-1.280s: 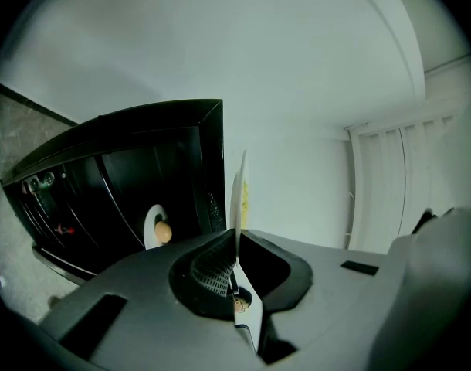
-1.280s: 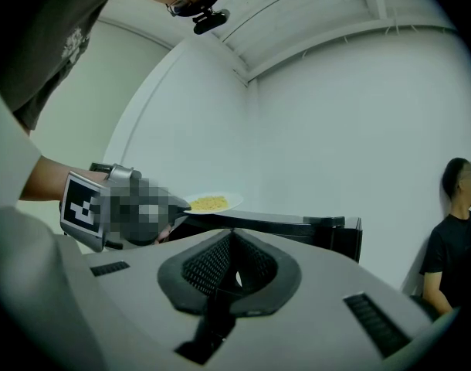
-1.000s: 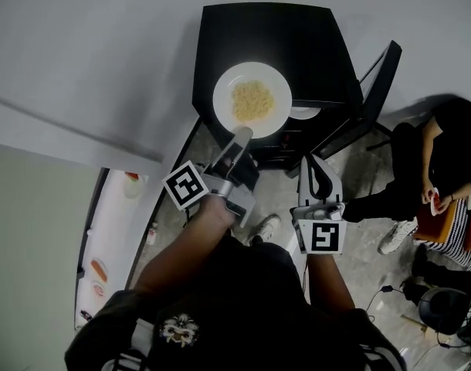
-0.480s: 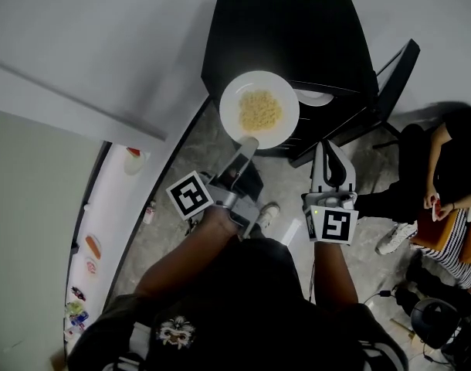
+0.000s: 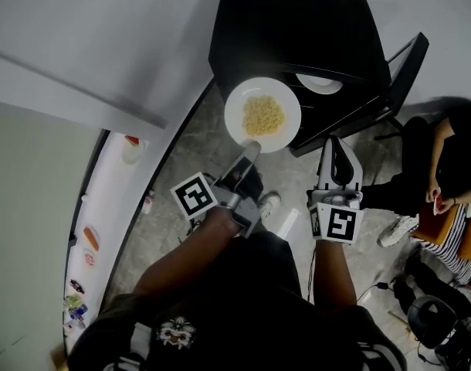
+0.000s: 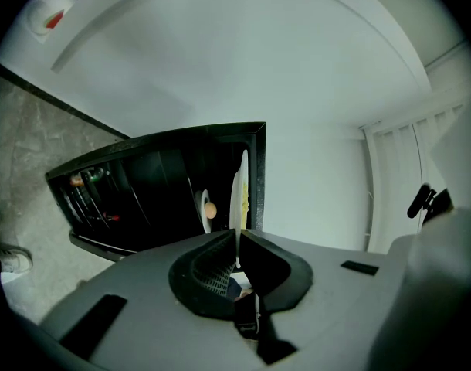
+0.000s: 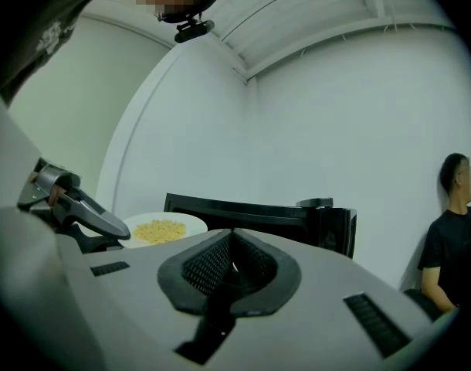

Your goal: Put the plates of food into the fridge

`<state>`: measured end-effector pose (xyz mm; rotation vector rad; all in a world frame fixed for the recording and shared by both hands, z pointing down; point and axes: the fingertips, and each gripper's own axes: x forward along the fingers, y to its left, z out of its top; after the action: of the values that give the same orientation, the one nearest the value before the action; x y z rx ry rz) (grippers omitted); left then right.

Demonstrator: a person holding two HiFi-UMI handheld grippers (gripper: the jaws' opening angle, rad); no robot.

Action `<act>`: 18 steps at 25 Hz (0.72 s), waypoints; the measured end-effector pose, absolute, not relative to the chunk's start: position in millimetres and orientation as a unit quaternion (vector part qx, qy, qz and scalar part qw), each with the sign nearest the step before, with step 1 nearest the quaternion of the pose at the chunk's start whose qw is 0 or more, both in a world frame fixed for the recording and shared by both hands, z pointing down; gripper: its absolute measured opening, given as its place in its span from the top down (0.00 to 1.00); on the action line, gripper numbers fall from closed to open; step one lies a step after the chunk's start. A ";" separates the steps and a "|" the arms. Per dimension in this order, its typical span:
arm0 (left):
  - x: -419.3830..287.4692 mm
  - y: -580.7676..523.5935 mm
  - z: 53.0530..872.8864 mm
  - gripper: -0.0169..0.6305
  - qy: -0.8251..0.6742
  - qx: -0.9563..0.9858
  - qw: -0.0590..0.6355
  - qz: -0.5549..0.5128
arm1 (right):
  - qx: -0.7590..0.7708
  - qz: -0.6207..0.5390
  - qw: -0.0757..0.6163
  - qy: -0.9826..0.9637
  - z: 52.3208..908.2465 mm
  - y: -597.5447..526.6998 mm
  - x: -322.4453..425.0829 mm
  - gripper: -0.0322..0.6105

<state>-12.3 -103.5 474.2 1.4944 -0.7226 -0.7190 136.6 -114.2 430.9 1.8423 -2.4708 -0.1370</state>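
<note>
Plate's moved over the last second. It was hanging over the black fridge's top corner, and now it sits lower, just in front of the front edge and beside the opening. I'd say that means the carry is nearly over and sliding it inside is what's left.

Going left to right:

- There's a white panel along the left edge with a few small colourful bits on it. I can't tell what they are.
- The floor is mottled grey and looks like stone.
- The left tongs are clamped down on the near rim of the plate, so it's cantilevered out from that one pinch.
- In the left gripper view the plate is edge-on, a thin white sliver between the dark pads.
- The plate is round, glossy and shallow, probably ceramic. The food is a pale yellow crumbly heap in the middle.
- The fridge is boxy matte black, with its door swung open to the right.
- A second plate is already inside the fridge.
- The right tongs hang near the door, closed all the way with nothing in them.
- The right gripper view shows ribbed, rubbery-looking pads pressed together in a smooth grey shell.
- A seated person is at the far right, well apart from everything.
</note>
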 end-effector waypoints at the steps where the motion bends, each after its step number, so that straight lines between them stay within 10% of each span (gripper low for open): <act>1: -12.1 -107.7 482.1 0.93 -0.318 0.648 0.621 -0.307 | 0.596 -0.042 0.031 -0.801 435.0 -116.6 137.0 0.90; 18: -1.8 -160.7 522.2 0.93 -0.340 0.636 0.622 -0.306 | 0.573 -0.008 0.038 -0.819 459.0 -91.5 140.7 0.90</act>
<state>-1.8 -160.7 522.2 1.4601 -0.7807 -0.7028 140.7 -91.5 459.0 1.7575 -2.5121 -0.0260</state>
